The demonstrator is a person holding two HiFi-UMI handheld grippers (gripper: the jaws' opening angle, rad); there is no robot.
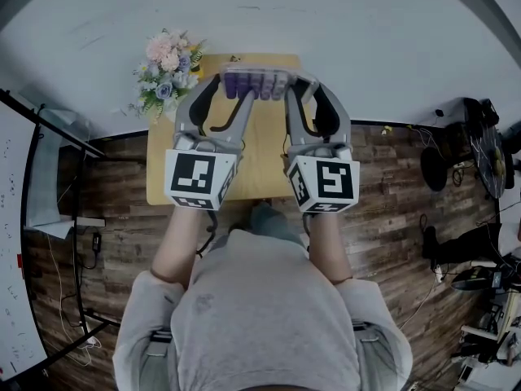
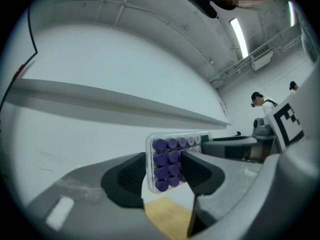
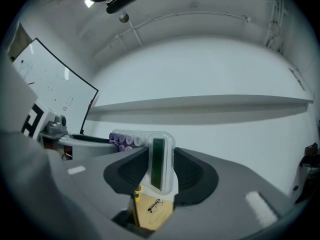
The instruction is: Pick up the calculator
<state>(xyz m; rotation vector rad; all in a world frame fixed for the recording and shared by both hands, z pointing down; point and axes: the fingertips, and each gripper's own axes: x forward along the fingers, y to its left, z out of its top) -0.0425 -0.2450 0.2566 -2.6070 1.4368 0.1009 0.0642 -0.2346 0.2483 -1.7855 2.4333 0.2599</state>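
Calculator [image 1: 255,82] hangs, apparently clear, above the wooden table [image 1: 264,165], white wall [image 2: 100,59] beyond.

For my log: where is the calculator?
Head view: the calculator is held by the left gripper and right gripper above the table, beside the flowers.

A small wooden bench [image 1: 175,173] stands against a white wall [image 1: 342,23] on dark plank floor [image 1: 391,194]; a whiteboard [image 1: 12,243] stands at left, a strip light [image 2: 239,36] glows overhead
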